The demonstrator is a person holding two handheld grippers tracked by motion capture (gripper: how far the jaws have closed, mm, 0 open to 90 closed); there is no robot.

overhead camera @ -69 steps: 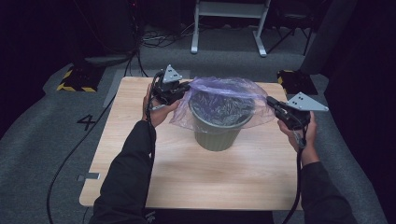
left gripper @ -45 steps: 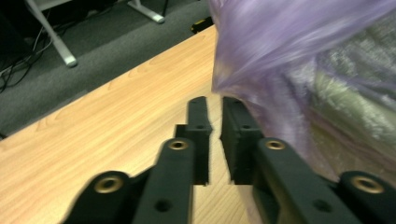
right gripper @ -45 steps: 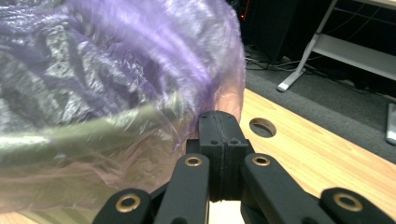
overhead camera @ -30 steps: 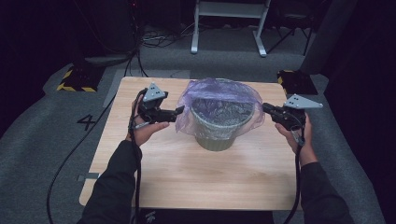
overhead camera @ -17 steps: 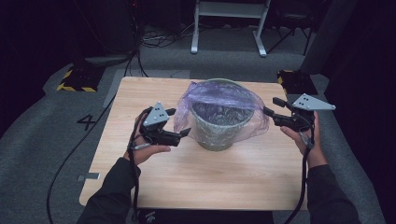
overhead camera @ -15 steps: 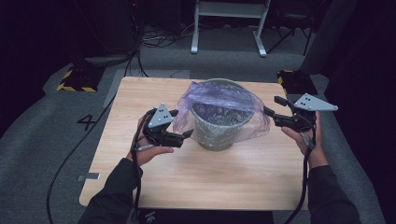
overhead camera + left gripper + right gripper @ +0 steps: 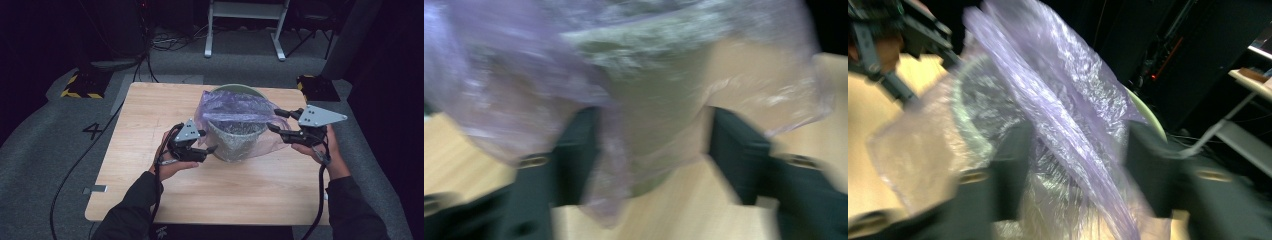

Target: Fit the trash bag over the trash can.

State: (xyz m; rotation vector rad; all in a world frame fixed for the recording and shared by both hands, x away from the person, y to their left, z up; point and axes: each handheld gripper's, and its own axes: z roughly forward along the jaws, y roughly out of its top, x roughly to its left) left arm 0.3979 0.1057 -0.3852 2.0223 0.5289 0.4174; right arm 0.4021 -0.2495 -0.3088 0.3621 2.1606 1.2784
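A pale green bin (image 7: 235,142) stands mid-table with a thin purple plastic bag (image 7: 235,107) draped over its mouth and down its sides. My left gripper (image 7: 209,142) sits low at the bin's near-left wall. Its jaws have just been closing but still stand apart. In the left gripper view the bin (image 7: 659,115) and a hanging fold of the bag (image 7: 609,165) lie between the jaws of my left gripper (image 7: 654,145). My right gripper (image 7: 274,120) is at the bin's right, near the rim. Its jaws have just been closing and still stand apart around a ridge of the bag (image 7: 1058,80).
The wooden table (image 7: 150,110) has bare board to the left and in front of the bin. On the floor lie a black-and-yellow striped block (image 7: 82,85), cables, a black box (image 7: 317,87) and a white frame's legs (image 7: 245,30).
My left gripper came down and nearer, from the bag's upper left edge to the bin's lower wall. My right gripper rose a little. The bag, earlier stretched wide, now hangs slack over the bin.
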